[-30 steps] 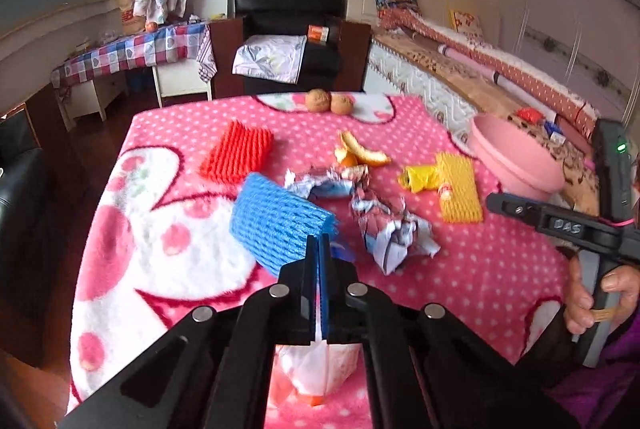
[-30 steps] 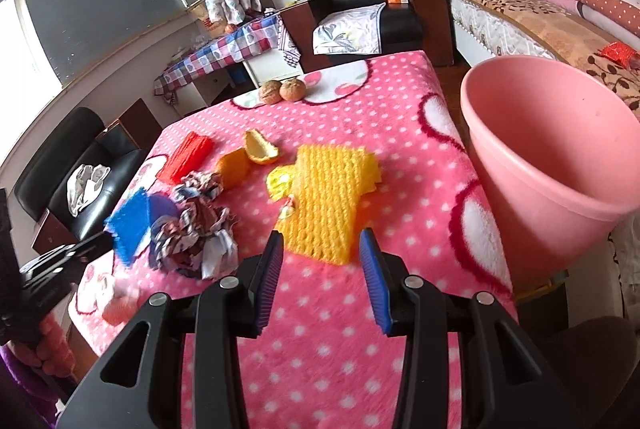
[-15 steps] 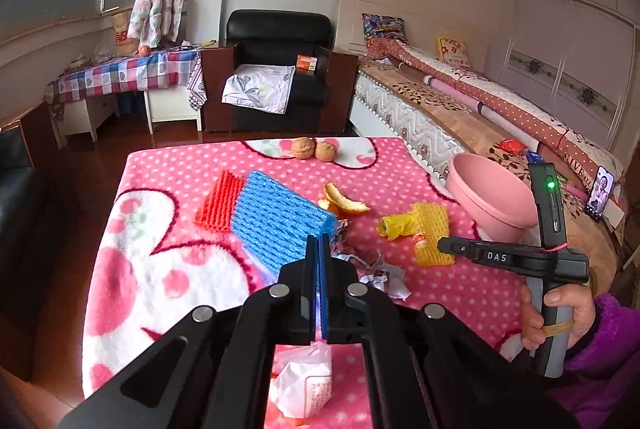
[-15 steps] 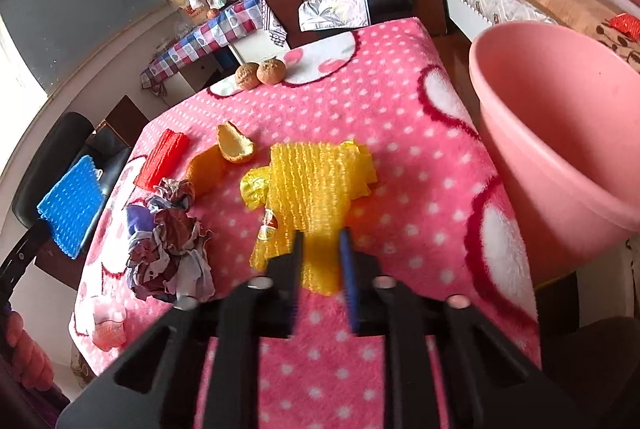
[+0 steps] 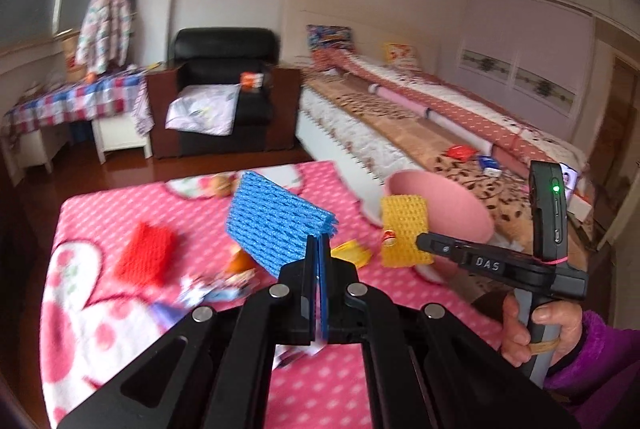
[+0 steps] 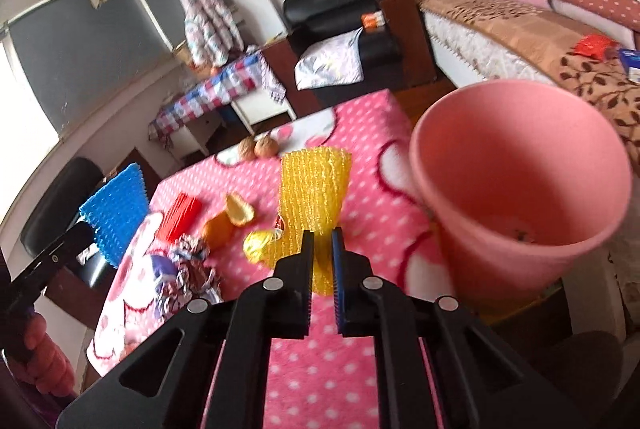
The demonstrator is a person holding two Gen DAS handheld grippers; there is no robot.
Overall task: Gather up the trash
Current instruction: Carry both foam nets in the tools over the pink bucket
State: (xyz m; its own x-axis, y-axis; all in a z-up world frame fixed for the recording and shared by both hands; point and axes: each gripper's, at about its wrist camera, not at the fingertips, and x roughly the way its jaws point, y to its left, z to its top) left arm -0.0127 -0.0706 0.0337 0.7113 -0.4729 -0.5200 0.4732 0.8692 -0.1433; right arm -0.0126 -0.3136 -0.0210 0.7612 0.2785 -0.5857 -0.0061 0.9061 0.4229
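My left gripper (image 5: pixel 318 249) is shut on a blue foam net (image 5: pixel 276 221), held up above the pink dotted table (image 5: pixel 192 209). In the right wrist view that blue foam net (image 6: pixel 114 209) hangs at the left. My right gripper (image 6: pixel 322 241) is shut on a yellow foam net (image 6: pixel 314 185), lifted off the table; the same yellow foam net (image 5: pixel 404 229) shows in the left wrist view against the pink bin (image 5: pixel 452 213). The pink bin (image 6: pixel 520 197) stands at the table's right edge, a few scraps at its bottom.
On the table lie a red foam net (image 6: pixel 180 215), orange peel (image 6: pixel 228 221), a yellow wrapper (image 6: pixel 258 245), crumpled wrappers (image 6: pixel 186 269) and two walnuts (image 6: pixel 258 147). A bed (image 5: pixel 440 133) runs along the right, a black armchair (image 5: pixel 224 89) stands behind.
The right gripper shut on the yellow net and lifted it off the table. The left gripper rose and swung toward the right with the blue net.
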